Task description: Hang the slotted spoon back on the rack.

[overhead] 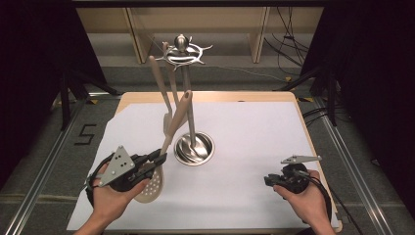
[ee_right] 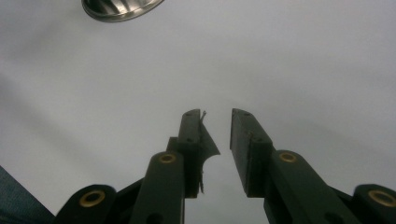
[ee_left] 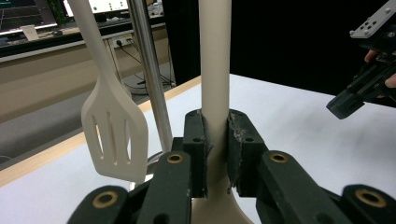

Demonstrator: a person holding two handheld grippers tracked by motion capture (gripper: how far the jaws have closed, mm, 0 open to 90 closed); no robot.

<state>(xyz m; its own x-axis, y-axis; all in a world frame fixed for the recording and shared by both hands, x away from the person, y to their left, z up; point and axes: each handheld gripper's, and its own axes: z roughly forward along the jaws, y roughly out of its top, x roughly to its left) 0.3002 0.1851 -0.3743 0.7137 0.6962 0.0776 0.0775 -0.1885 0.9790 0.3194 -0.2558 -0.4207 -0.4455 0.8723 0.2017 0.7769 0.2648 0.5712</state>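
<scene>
A cream perforated skimmer [overhead: 150, 187] stands tilted, its round head low near the white table cover and its handle [ee_left: 215, 70] leaning up toward the metal utensil stand [overhead: 190, 117]. My left gripper [overhead: 157, 158] is shut on the lower handle; in the left gripper view the jaws [ee_left: 215, 122] press the handle from both sides. A cream slotted spatula [overhead: 169, 121] hangs from the stand's hook ring [overhead: 182, 53], and it appears beside the pole as the slotted spatula [ee_left: 116, 135]. My right gripper [overhead: 268, 180] rests at the front right, open, and its jaws [ee_right: 217, 116] have nothing between them.
The stand's round shiny base [overhead: 195, 148] sits mid-table, and the base's edge [ee_right: 121, 7] shows at the top of the right gripper view. The white cover [overhead: 254, 132] spans the wooden table. Dark floor, rails and cables surround it. The right gripper [ee_left: 359, 91] shows far off.
</scene>
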